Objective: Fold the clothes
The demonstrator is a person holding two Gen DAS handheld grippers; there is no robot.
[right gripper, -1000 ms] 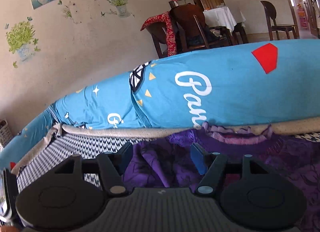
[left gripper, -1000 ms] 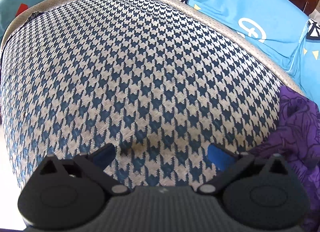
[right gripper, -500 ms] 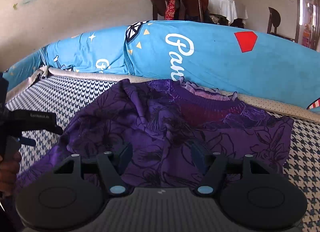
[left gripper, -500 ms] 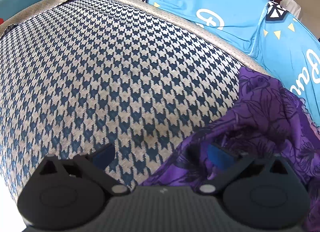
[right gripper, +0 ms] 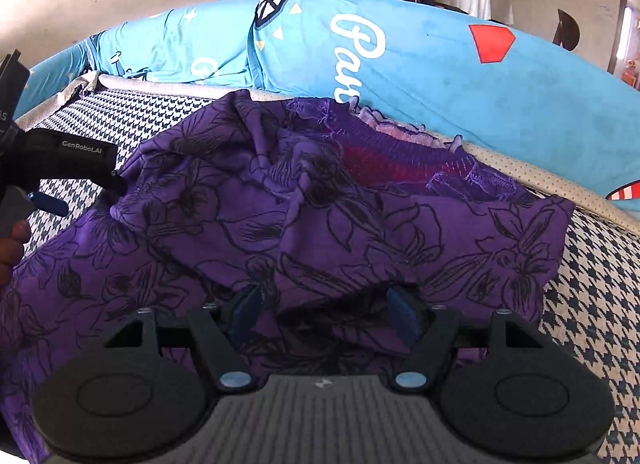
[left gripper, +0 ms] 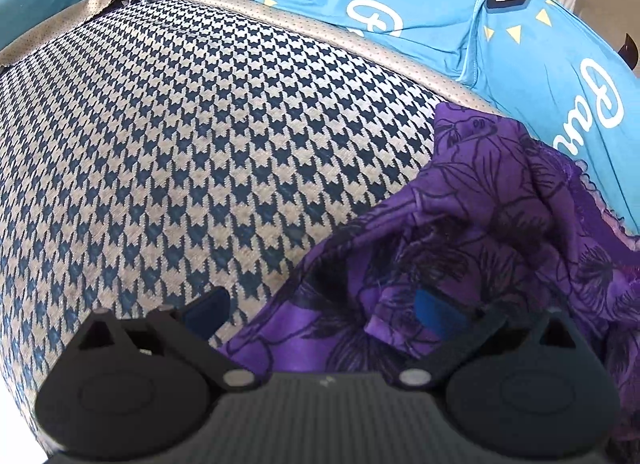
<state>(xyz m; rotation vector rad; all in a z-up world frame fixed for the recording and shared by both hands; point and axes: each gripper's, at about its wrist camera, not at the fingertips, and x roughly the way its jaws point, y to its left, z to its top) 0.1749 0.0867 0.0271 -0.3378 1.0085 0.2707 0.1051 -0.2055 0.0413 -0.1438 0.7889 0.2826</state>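
- The houndstooth seat point(left gripper: 180, 152) fills most of the left wrist view, backed by blue printed cushions point(right gripper: 420, 64); a second ago it was all that view showed, with only a scrap of purple at the right edge
- The purple floral garment point(right gripper: 320, 224) now lies rumpled across the seat in front of both cameras, its neckline toward the cushions, one edge trailing to the seat's front; the right view, aimed at the wall a second ago, now looks down onto it
- The right gripper point(right gripper: 322, 314) hovers low over the near cloth, jaws wide, nothing between them
- The left gripper point(left gripper: 320, 310) has swung toward the garment, jaws wide, one blue pad over cloth, the other over bare seat
- Judged from this, both tools are closing in for a first grasp; the folding proper has not begun
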